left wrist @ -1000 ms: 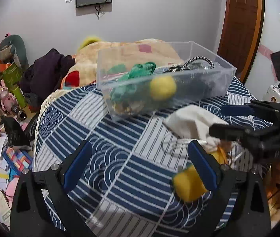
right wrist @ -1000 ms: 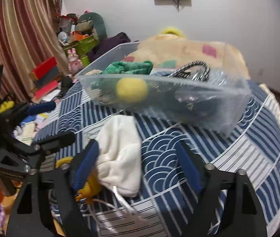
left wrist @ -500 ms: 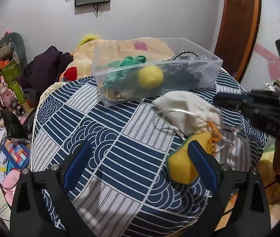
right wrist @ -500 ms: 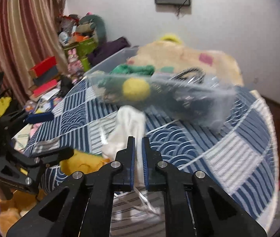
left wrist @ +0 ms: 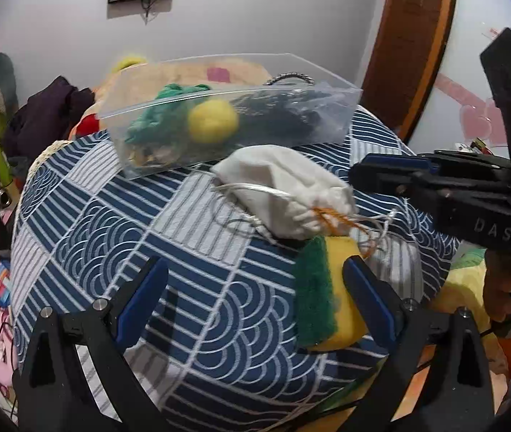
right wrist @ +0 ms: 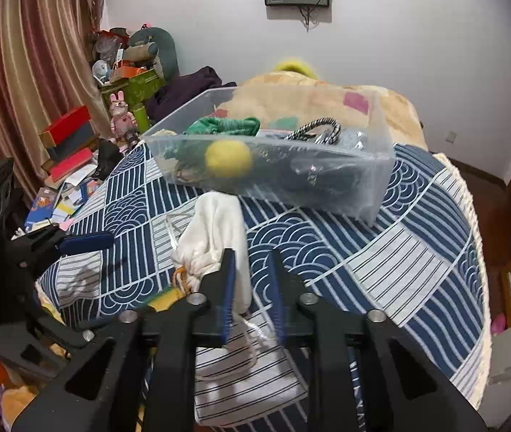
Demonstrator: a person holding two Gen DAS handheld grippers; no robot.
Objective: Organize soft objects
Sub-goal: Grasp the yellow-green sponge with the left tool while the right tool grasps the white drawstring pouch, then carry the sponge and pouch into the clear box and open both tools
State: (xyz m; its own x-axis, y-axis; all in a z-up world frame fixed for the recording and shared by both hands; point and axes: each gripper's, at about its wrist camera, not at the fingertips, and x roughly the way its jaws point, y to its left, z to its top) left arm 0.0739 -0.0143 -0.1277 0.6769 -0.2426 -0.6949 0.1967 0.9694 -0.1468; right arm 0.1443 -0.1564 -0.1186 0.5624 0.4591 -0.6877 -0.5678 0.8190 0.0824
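A white drawstring pouch (left wrist: 284, 190) lies on the blue patterned table (left wrist: 111, 223), in front of a clear plastic bin (left wrist: 226, 122) that holds a yellow ball (left wrist: 213, 121), green cloth and dark items. A yellow and green sponge (left wrist: 327, 295) lies near the table's front edge, just inside my left gripper's right finger. My left gripper (left wrist: 255, 298) is open and empty. My right gripper (right wrist: 252, 280) has its fingers a narrow gap apart, low over the pouch (right wrist: 216, 237); nothing sits between them. It shows from the side in the left wrist view (left wrist: 392, 171).
A cream blanket (right wrist: 313, 100) is heaped behind the bin. Boxes, toys and books (right wrist: 72, 151) crowd the floor to the left. A wooden door (left wrist: 414, 43) stands at the right. The table's edge curves away at front and right.
My right gripper went from open to shut, then parted a little; it has drawn back from the pouch. My left gripper has pulled back and risen, still open.
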